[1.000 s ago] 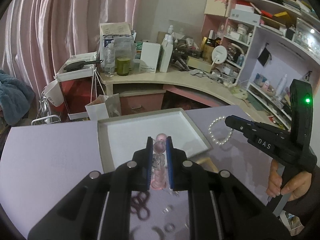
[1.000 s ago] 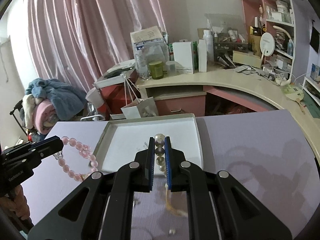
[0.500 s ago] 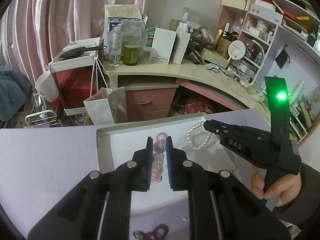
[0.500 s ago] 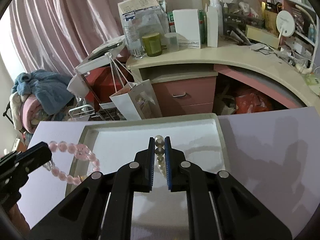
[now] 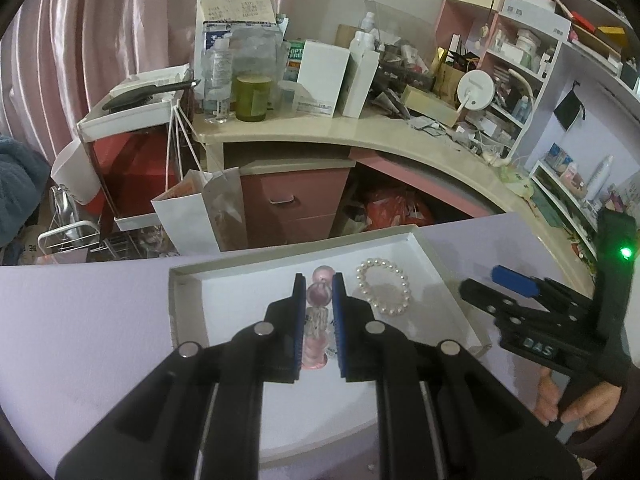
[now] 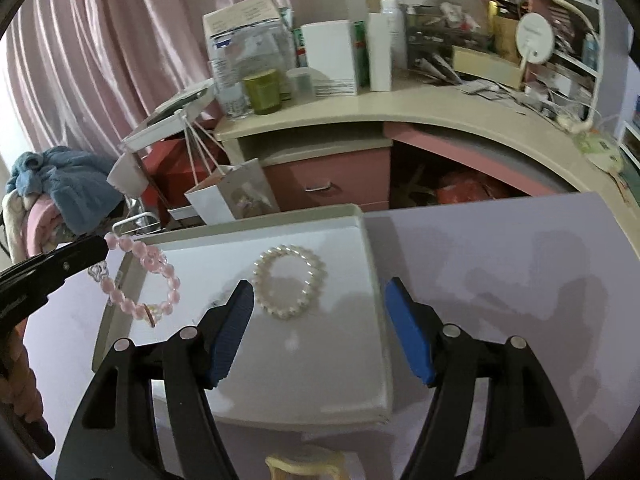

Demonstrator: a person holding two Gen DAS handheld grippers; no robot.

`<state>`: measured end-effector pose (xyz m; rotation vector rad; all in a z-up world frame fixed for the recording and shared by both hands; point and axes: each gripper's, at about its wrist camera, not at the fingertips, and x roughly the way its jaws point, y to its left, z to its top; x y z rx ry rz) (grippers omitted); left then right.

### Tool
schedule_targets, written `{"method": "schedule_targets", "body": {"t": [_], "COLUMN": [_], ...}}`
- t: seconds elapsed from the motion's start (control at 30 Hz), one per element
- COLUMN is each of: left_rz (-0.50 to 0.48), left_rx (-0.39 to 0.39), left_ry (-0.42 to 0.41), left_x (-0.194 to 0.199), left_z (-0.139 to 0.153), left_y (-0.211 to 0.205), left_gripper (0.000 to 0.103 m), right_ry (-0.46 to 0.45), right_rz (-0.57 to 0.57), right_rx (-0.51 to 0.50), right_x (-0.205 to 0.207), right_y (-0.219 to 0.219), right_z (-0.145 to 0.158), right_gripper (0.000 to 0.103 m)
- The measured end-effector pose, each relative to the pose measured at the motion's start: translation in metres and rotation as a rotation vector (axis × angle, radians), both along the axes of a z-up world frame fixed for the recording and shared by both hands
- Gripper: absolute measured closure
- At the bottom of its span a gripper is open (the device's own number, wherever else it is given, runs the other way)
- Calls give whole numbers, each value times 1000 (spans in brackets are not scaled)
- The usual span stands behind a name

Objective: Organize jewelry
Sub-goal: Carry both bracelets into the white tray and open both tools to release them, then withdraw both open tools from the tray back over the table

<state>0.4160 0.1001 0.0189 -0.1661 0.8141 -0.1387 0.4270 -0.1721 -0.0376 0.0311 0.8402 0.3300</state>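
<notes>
The pearl bracelet lies flat in the white tray, toward its far right corner, just ahead of the right gripper, whose jaws stand wide with nothing between them. The pink bead bracelet hangs pinched in the left gripper, above the tray's left edge. That piece looks next: lower it beside the pearls, clear of them, then let go
</notes>
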Motion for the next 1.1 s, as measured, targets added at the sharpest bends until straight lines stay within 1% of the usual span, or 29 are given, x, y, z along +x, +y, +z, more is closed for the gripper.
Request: {"method": "schedule_targets", "body": {"t": [0.17, 0.23, 0.27, 0.3, 0.37, 0.47, 0.57, 0.67, 0.73, 0.77, 0.8, 0.9, 1.0, 1.1], "left_rz": [7, 18, 29, 51, 74, 103, 141, 184, 226, 238, 262, 307, 335, 361], "left_rx": [-10, 7, 12, 11, -4, -13, -13, 4, 16, 20, 27, 40, 71, 58], "left_ry": [16, 24, 29, 22, -7, -28, -64, -95, -119, -125, -136, -166, -188, -182], "left_x": [11, 16, 17, 14, 5, -14, -51, -89, -125, -135, -153, -195, -230, -261], "left_z": [-9, -14, -15, -14, -7, 2, 13, 21, 26, 27, 29, 31, 29, 22], "left_y": [1, 1, 3, 7, 14, 24, 36, 44, 49, 51, 52, 53, 46, 38], "left_gripper": [89, 82, 62, 48, 47, 47, 45, 39, 37, 35, 33, 28, 25, 21], "right_ry": [-13, -17, -22, -27, -41, -67, -93, -118, -139, -150, -158, -181, -201, -191], "right_rz": [-2, -2, -3, -4, -8, -17, -16, -3, 6, 9, 12, 25, 38, 55], "right_rx": [-10, -19, -24, -27, -29, -28, -27, -23, -21, -19, -19, -17, -8, 4], "right_x": [-6, -10, -13, -16, -23, -39, -61, -86, -105, -114, -122, -150, -176, -198], "right_y": [-2, -1, -2, -3, -6, -12, -16, -19, -20, -21, -21, -23, -23, -23], "right_z": [2, 2, 4, 5, 9, 18, 26, 32, 35, 36, 36, 35, 29, 14], "right_gripper": [33, 33, 33, 33, 33, 33, 33, 33, 33, 33, 33, 33, 33, 33]}}
